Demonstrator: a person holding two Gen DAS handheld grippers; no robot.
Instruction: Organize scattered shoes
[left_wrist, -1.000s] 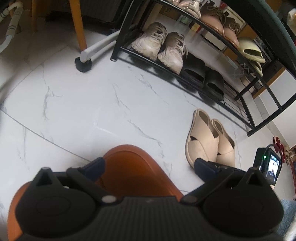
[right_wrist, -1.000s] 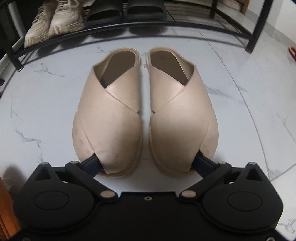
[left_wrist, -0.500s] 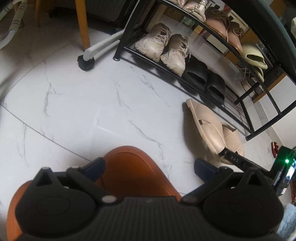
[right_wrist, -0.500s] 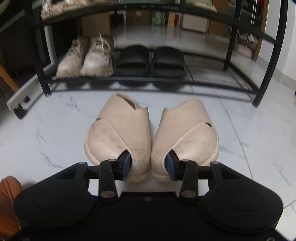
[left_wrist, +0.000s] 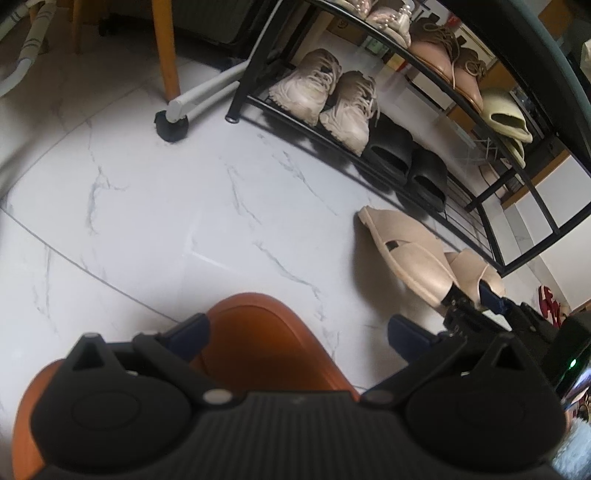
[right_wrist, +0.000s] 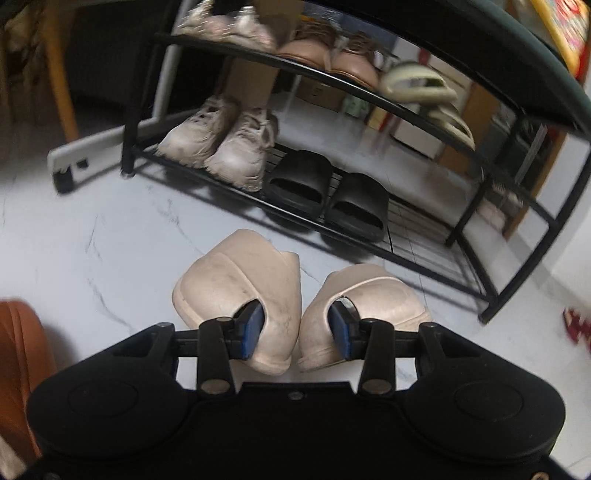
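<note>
- Right gripper (right_wrist: 297, 330): fingers clamped on beige slipper pair (right_wrist: 295, 299), lifted, unshelved.
- Left gripper (left_wrist: 297, 332): fingers apart over orange shoe (left_wrist: 258, 332).
- Rack (right_wrist: 424, 258): bottom shelf's right end free.

Top-shelf shoes (right_wrist: 236, 22) blurred; red item (right_wrist: 576, 325) cut off at edge.

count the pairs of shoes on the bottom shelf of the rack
2. A pair of beige sneakers sits at the left end of the bottom shelf; a pair of black slides sits right beside them. The shelf's right part shows bare.
</note>
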